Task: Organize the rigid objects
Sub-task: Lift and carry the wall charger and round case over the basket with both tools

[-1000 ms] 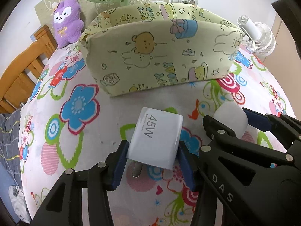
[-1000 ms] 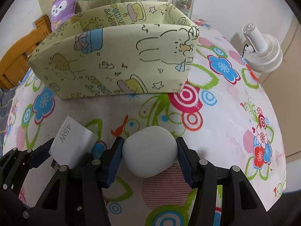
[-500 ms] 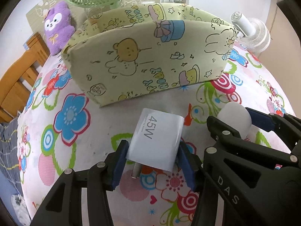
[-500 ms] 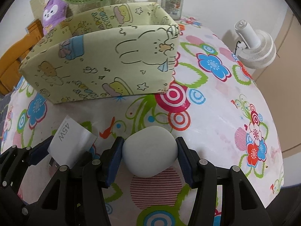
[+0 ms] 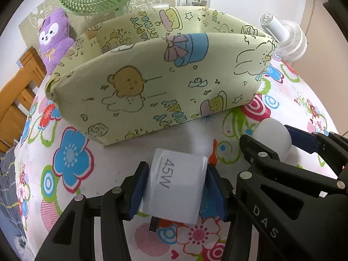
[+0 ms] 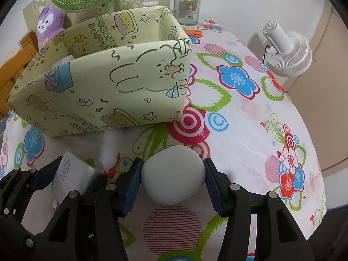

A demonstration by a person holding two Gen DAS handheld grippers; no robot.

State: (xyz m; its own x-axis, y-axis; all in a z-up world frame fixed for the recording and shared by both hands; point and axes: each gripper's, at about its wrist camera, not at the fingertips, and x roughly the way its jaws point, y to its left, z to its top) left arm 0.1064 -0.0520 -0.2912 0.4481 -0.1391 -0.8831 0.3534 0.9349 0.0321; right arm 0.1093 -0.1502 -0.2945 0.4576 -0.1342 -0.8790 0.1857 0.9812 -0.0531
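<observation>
Left claw: your left claw (image 5: 176,187) is clamping the charger (image 5: 177,187), the white block marked 45W, both blue pads pressing its side faces, prongs pointing back toward you at 6 o'clock.
Right claw: your right claw (image 6: 173,178) is gripping the pebble (image 6: 173,177), a smooth pale rounded case, pads bearing on its two sides.
Opening: both claws are standing partly closed, each only as wide as the thing it is holding.
Where the things are: both are riding in the air above the flowered bench (image 6: 250,130), side by side, charger on your left, pebble on your right.
Box: the yellow-green cartoon box (image 5: 163,82) is sitting at 12 o'clock from both claws, open top up, long axis running 9 to 3 across your view.
Key relation: the near wall is standing between each claw and the inside of the box, and its rim is looking higher than the held things, so I judge you are needing to lift over it before letting go.
Nearer hand: your left claw is facing the middle of the wall; your right is lining up with the box's right-hand corner (image 6: 183,43), so it is likely needing to shift toward 10 o'clock.
Inside: something pale is showing in the box; I cannot tell what.
</observation>
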